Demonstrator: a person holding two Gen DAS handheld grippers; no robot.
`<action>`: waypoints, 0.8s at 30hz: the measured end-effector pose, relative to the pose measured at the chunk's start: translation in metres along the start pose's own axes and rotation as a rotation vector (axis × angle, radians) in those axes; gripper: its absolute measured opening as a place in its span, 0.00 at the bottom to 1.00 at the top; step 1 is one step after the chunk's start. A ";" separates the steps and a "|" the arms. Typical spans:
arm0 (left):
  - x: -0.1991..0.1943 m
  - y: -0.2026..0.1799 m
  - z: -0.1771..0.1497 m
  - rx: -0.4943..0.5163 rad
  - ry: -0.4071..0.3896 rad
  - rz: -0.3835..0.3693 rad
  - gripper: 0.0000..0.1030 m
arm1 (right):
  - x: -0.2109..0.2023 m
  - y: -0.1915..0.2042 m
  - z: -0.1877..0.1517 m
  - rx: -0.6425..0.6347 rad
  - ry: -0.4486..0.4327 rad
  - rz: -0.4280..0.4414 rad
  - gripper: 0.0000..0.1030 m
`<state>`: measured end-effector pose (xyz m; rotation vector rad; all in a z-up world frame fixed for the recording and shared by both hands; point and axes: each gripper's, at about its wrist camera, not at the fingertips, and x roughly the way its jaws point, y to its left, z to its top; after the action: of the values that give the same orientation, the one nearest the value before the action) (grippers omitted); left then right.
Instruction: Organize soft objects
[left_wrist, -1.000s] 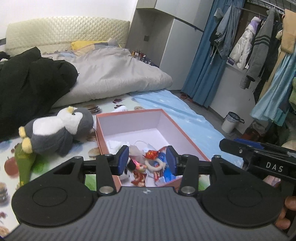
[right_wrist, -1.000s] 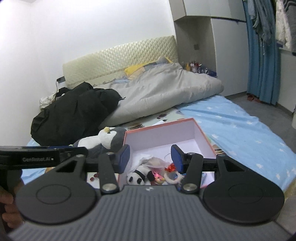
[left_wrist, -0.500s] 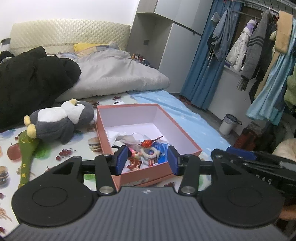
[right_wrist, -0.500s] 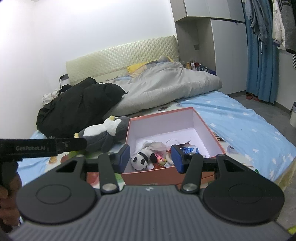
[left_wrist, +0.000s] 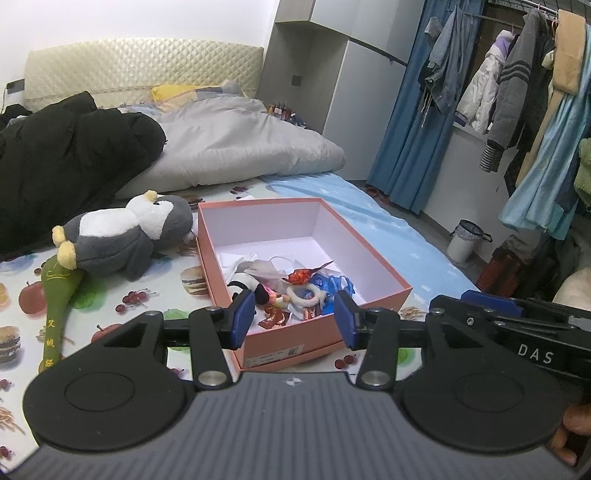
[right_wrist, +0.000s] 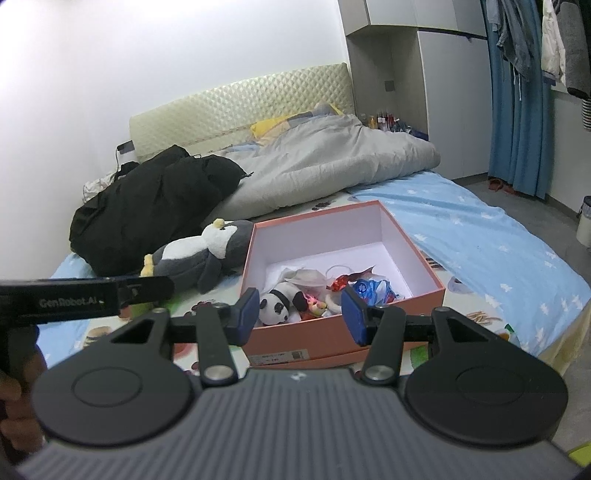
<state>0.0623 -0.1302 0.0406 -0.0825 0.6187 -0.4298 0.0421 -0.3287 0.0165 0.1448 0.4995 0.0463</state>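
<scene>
While both tools hang short of the bed, each view reads as follows.

Left view, tool: the left tool (left_wrist: 293, 319) has its blue pads partly apart with nothing between them; the right tool (left_wrist: 517, 328) juts in at the right edge, its jaws hidden from this view.
Left view, penguin: the penguin (left_wrist: 122, 236) lies on its side on the mat (left_wrist: 122, 291), touching the box (left_wrist: 325, 332) at its left wall, ahead and left of the left tool.
Left view, handling: plush, likely light and squashy; the thick grey body seems the surest place to pinch.
Right view, tool: the right tool (right_wrist: 299, 315) is half open and empty.
Right view, box: the box (right_wrist: 424, 299) sits just beyond the pads; a small panda (right_wrist: 279, 304) and other trinkets lie at its near end.
Right view, penguin: the penguin (right_wrist: 201, 254) lies left of the box, beyond the left tool's bar (right_wrist: 85, 295).
Right view, handling: the stiff card box may slide on the mat if nudged.
</scene>
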 end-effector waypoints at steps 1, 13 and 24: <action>0.000 0.000 0.000 0.000 0.000 0.001 0.52 | -0.001 0.000 -0.001 -0.003 -0.001 -0.001 0.51; 0.000 0.003 -0.001 0.004 -0.008 0.009 0.57 | 0.003 0.001 -0.002 0.005 0.008 -0.005 0.51; 0.001 0.004 -0.001 0.001 -0.008 0.011 0.59 | 0.007 0.001 -0.002 0.000 0.014 -0.008 0.51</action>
<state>0.0636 -0.1267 0.0381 -0.0799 0.6108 -0.4195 0.0469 -0.3265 0.0115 0.1428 0.5142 0.0399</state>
